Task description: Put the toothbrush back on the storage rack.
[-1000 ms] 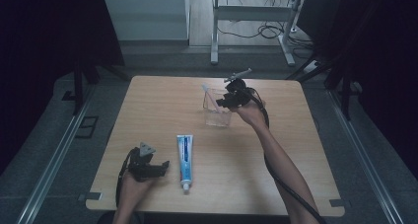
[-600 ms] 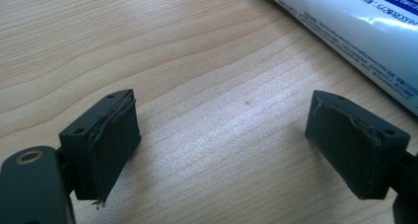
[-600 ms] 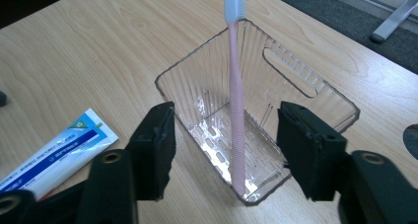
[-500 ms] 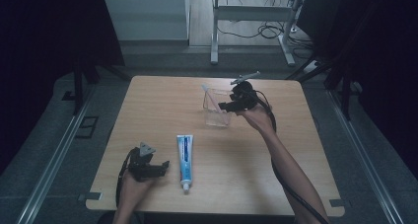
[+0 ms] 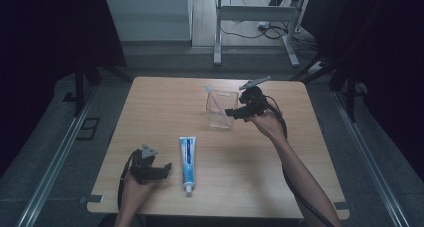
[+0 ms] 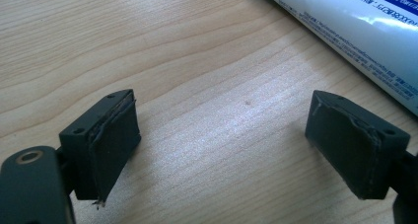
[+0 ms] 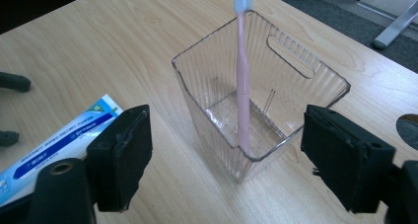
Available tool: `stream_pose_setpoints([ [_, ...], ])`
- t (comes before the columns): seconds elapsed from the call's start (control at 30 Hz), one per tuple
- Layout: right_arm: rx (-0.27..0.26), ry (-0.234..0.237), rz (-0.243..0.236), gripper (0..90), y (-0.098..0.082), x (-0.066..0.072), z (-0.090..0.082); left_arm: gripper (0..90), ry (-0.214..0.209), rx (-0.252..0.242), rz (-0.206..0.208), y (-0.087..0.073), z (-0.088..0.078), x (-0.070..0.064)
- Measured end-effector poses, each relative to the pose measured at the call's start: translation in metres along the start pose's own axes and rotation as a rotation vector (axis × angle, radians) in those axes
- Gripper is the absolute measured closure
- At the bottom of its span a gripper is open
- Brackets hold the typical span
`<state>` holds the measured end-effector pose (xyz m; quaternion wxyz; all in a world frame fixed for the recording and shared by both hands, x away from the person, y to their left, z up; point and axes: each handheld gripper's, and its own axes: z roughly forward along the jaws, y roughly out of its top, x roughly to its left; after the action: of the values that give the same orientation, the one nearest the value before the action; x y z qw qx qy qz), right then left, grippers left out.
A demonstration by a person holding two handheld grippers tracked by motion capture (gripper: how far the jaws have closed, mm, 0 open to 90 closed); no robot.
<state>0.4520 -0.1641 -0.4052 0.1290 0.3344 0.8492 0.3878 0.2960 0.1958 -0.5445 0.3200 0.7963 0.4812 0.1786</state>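
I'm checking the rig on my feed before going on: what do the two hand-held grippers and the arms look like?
Both grippers are black. The left gripper carries a grey three-cornered plate on top, as does the right gripper, and a black cable trails from each. Each has two blocky black jaws faced with dark, slightly frayed pads. The forearms are bare, with no sleeves in view.

The high view looks forward and down from above the person's side onto the whole light wooden table [image 5: 300,187], far enough to take in the floor beyond. The left gripper view sits low and close over the tabletop, with the white-and-blue toothpaste tube [image 6: 355,41] in its upper right. The right gripper view looks down from nearby on the clear ribbed plastic bin [image 7: 276,93]; the tube [image 7: 59,145] lies at its lower left.
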Motion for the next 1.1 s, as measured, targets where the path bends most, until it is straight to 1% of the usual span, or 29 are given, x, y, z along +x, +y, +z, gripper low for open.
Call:
stream_pose_setpoints([
  [0.1,0.006,0.001,-0.015,15.3,-0.004,0.004,-0.006,12.9,0.0,0.0,0.0,0.0,0.0,0.0],
  [0.43,0.012,0.0,-0.047,13.4,-0.013,0.01,-0.018,12.9,0.0,0.0,0.0,0.0,0.0,0.0],
  [0.7,0.013,0.001,-0.055,12.9,-0.029,0.014,-0.027,12.9,0.0,0.0,0.0,0.0,0.0,0.0],
  [1.1,0.013,-0.002,-0.046,12.8,-0.054,0.017,-0.04,12.9,0.001,0.0,0.005,0.0,0.0,0.0],
])
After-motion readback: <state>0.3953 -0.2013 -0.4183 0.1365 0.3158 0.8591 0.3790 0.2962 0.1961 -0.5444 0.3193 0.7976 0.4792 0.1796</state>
